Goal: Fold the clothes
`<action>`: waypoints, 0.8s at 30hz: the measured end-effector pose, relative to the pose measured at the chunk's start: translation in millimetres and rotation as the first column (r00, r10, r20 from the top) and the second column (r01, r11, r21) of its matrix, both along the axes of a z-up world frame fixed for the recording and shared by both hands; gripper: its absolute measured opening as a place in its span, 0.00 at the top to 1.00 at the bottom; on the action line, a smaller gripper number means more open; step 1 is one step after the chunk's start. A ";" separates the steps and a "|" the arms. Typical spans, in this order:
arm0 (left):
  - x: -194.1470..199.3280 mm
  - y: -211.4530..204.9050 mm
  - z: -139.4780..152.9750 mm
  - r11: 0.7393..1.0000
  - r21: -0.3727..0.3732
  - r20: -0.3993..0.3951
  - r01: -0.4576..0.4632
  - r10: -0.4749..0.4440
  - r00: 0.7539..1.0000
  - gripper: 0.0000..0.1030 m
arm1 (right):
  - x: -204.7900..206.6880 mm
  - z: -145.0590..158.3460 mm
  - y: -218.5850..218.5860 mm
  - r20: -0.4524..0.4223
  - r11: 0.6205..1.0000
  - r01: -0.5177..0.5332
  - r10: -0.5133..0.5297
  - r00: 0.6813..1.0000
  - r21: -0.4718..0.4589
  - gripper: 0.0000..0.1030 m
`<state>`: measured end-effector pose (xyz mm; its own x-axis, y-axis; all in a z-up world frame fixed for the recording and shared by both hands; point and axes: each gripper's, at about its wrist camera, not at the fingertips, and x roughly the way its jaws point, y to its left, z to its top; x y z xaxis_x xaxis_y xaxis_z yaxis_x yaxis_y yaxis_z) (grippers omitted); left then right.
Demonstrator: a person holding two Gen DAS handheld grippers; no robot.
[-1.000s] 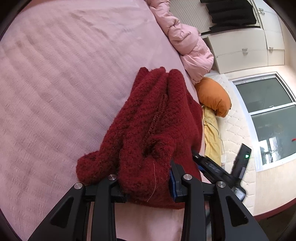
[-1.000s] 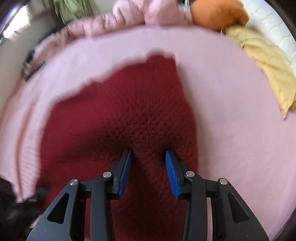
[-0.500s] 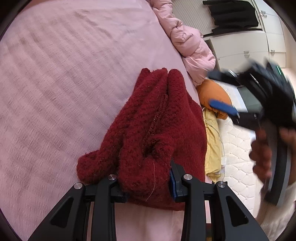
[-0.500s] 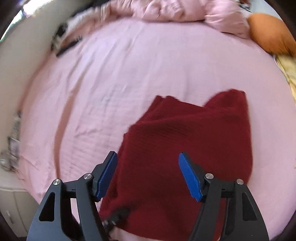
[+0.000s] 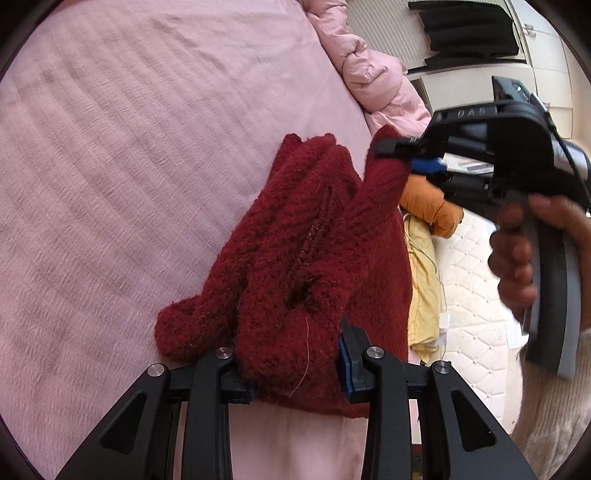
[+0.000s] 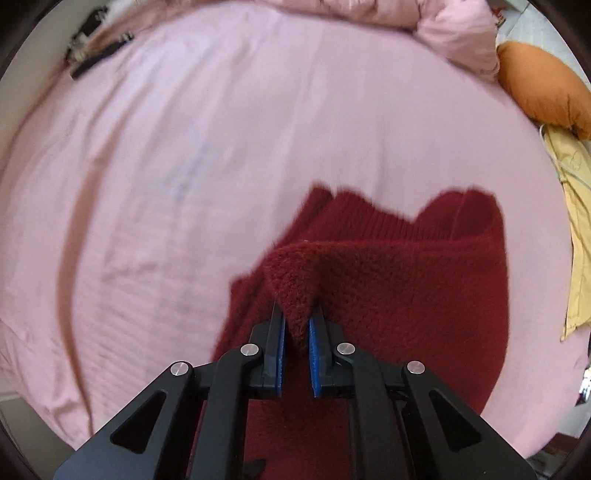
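A dark red knitted sweater (image 5: 306, 258) lies bunched on the pink bed (image 5: 129, 166). My left gripper (image 5: 291, 354) is shut on a thick fold of it at its near edge. My right gripper (image 6: 296, 332) is shut on a raised corner of the sweater (image 6: 388, 295). In the left wrist view the right gripper (image 5: 402, 155) pinches the sweater's far corner and holds it lifted off the bed.
A pink puffy duvet (image 5: 373, 74) lies along the far side of the bed. An orange pillow (image 6: 546, 92) and a yellow cloth (image 6: 580, 236) lie at the headboard end. White cabinets (image 5: 480, 33) stand behind. Dark small items (image 6: 96, 51) lie at the bed's far left corner.
My right gripper let go of the sweater's middle, opened, moved to the far corner and shut on it, lifting it. My left gripper has stayed shut on the near fold.
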<state>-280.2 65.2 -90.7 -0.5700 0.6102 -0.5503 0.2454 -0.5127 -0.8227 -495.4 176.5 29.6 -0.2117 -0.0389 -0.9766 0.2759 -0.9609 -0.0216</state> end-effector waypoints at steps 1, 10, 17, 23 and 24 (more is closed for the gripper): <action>-0.1 0.0 -0.4 1.000 0.002 0.002 -0.001 0.001 1.000 0.68 | -2.8 0.1 -1.7 -0.007 1.000 0.001 -0.001 1.000 0.003 0.90; 0.0 -0.2 -2.9 1.000 0.009 0.011 -0.010 0.010 1.000 0.68 | -25.2 -34.9 -17.2 0.016 1.000 0.027 -0.028 0.999 0.010 0.90; 0.4 -0.7 -4.3 1.000 0.013 0.014 -0.013 0.013 1.000 0.68 | -28.2 -56.4 -16.7 -0.010 1.000 -0.011 0.011 1.000 0.016 0.86; 1.9 0.6 -2.7 1.000 -0.003 0.006 0.000 0.000 1.000 0.68 | -12.7 48.9 27.0 -0.153 0.961 -0.041 -0.001 0.988 -0.274 0.68; 2.3 -0.4 -3.3 1.000 0.001 0.007 -0.001 0.001 1.000 0.68 | -9.9 61.4 38.0 -0.154 0.947 -0.023 -0.028 0.988 -0.322 0.68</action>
<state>-277.8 64.8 -94.0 -0.5669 0.6100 -0.5537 0.2518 -0.5116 -0.8215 -505.3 214.5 90.9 -0.3596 -0.3447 -0.8671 0.2917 -0.9242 0.2464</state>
